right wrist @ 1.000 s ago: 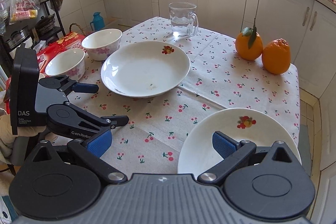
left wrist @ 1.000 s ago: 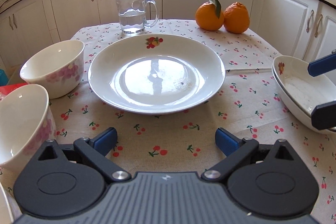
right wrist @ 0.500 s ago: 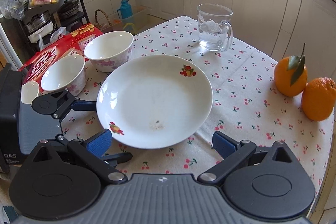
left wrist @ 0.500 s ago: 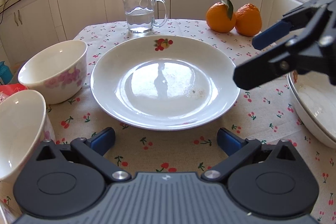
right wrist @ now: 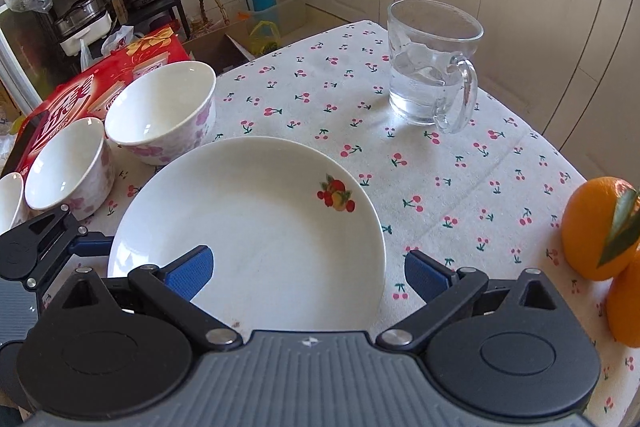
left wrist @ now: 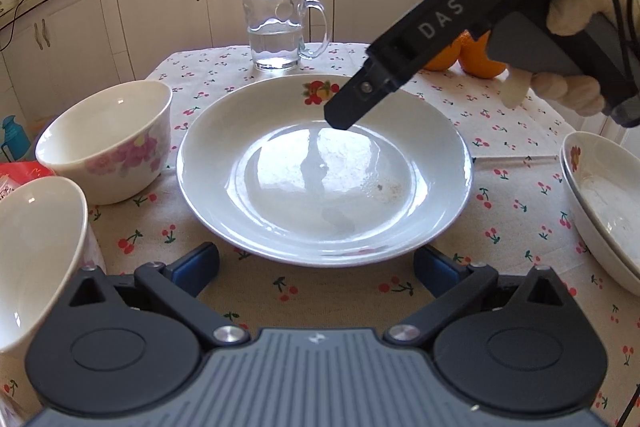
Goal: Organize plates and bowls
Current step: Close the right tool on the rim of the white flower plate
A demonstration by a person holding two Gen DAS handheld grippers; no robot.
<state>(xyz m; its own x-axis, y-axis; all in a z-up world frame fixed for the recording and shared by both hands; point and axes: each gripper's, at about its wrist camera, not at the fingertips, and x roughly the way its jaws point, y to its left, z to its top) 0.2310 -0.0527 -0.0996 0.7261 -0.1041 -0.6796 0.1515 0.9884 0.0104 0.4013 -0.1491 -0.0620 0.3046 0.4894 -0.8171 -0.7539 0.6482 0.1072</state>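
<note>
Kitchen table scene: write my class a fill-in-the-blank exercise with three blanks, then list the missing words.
1. The glass mug holds ____.
2. Beside the big plate stand ____ flowered bowls, next to a red box.
3. The fruits at the table's edge are ____.

Missing words: water; two; oranges

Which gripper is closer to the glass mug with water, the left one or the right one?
Right. The right gripper hangs over the middle plate, the glass mug beyond it. The left gripper sits at the plate's opposite, farther edge.
</note>
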